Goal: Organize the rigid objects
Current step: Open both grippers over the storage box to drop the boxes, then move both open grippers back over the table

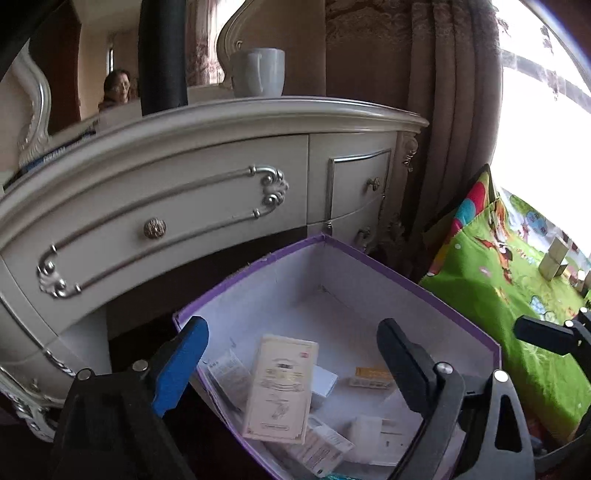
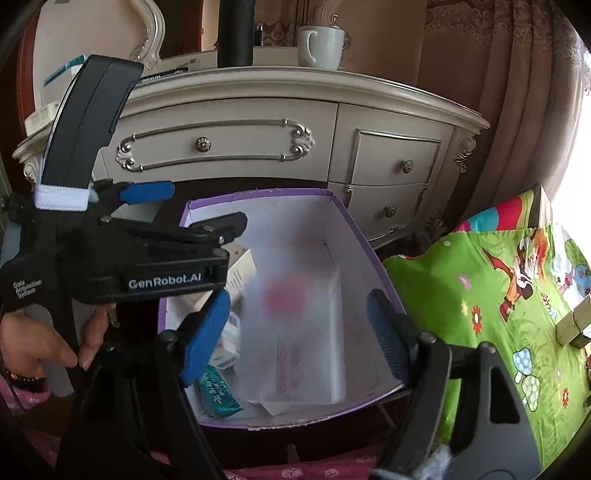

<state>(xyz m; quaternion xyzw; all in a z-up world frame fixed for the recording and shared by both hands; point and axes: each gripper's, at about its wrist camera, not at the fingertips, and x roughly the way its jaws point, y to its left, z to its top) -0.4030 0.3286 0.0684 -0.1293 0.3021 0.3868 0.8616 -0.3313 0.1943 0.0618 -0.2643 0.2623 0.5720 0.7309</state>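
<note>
1. Behind everything stands a cream dresser [image 1: 207, 192] with silver scrollwork and round knobs; a white mug [image 2: 320, 47] sits on its top toward the right end, beside a dark upright cylinder [image 2: 235, 33].
2. To the right, a bright green cartoon-print mat [image 2: 491, 295] covers the floor, with small pale blocks [image 1: 552, 262] resting near its far right edge.
3. Below the dresser front sits an open purple-edged box [image 1: 373, 266] with a white interior, its right wall just beside the mat.
4. Inside the box, small cartons lie piled at the near left corner; the far part of its floor is bare.
5. A tall cream carton [image 1: 280, 387] leans tilted on top of that pile, printed face up.
6. A teal packet [image 2: 218, 395] lies against the near wall at the left corner, and an orange-striped flat pack [image 1: 371, 376] lies toward the right wall.
7. The left gripper [image 1: 295, 354] hovers over the near left corner, fingers spread wide apart, nothing pressed between them; the cream carton lies below the gap, whether touching cannot be told.
8. The right gripper [image 2: 299, 328] hangs over the middle of the box, fingers likewise apart, holding nothing; a blurred translucent sheet [image 2: 306, 332] with a pink smear lies beneath.
9. A hand [image 2: 40, 343] grasps the left gripper's handle at the left edge of the right wrist view.
</note>
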